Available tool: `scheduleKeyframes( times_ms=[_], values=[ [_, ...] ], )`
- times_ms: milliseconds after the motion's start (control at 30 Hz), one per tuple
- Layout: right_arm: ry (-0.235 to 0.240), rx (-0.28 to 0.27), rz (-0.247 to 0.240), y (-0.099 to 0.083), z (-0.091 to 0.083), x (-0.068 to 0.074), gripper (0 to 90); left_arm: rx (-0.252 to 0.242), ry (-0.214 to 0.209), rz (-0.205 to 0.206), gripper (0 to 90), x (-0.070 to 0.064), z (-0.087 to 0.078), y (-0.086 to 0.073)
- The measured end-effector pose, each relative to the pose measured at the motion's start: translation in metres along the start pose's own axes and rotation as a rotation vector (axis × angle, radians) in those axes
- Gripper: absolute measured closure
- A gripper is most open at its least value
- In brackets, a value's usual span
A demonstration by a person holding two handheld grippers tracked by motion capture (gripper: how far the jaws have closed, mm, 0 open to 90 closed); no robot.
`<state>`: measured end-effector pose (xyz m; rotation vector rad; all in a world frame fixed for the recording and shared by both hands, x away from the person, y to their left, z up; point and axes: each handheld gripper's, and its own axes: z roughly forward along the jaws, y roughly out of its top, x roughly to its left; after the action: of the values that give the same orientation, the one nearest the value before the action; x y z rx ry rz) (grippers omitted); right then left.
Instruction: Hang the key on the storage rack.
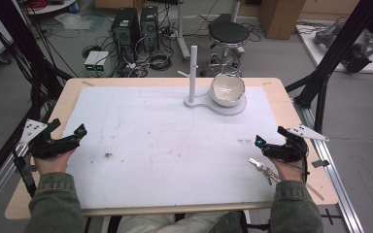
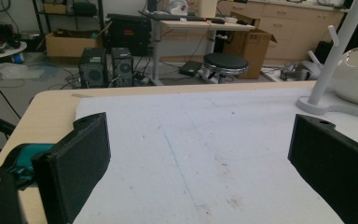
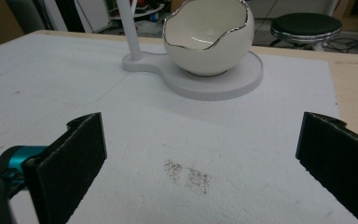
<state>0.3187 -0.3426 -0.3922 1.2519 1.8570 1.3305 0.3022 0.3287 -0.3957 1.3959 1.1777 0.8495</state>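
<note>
Left gripper point(image 1: 77, 132): jaws spread, empty, near worktop's left edge.
Right gripper point(image 1: 261, 142): jaws spread, empty, near right edge.
Bunch of silver metal keys point(image 1: 264, 169): just beside right gripper.
White egg-shaped ceramic bowl point(image 1: 227, 90): on white round stand point(image 1: 233, 108), far edge.

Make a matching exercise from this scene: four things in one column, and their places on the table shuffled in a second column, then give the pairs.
Things
1. White egg-shaped ceramic bowl with a jagged silver rim
2. Bunch of metal keys
3. Tall white post with side pegs
4. Left hand-held gripper

Places
A. At the left edge of the white mat, jaws open
B. On the round disc of the white stand
C. Upright just left of the bowl in the high view
D. On the mat beside the person's right hand

Pairs: 1-B, 2-D, 3-C, 4-A
</note>
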Motion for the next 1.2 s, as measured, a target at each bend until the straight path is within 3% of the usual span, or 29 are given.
scheduleKeyframes(
  times_ms=[267, 933, 1200],
  values=[
    [0.037, 0.056, -0.025, -0.001, 0.005, 0.003, 0.6, 0.006, 0.001, -0.001, 6.0, 0.000, 0.001, -0.001],
    [0.059, 0.168, -0.070, -0.003, 0.014, 0.007, 0.6, 0.019, -0.007, -0.002, 6.0, 0.000, 0.003, -0.002],
    [0.084, 0.240, -0.101, -0.006, 0.020, 0.010, 0.6, 0.022, -0.009, 0.000, 6.0, 0.000, 0.003, -0.002]
  ],
)
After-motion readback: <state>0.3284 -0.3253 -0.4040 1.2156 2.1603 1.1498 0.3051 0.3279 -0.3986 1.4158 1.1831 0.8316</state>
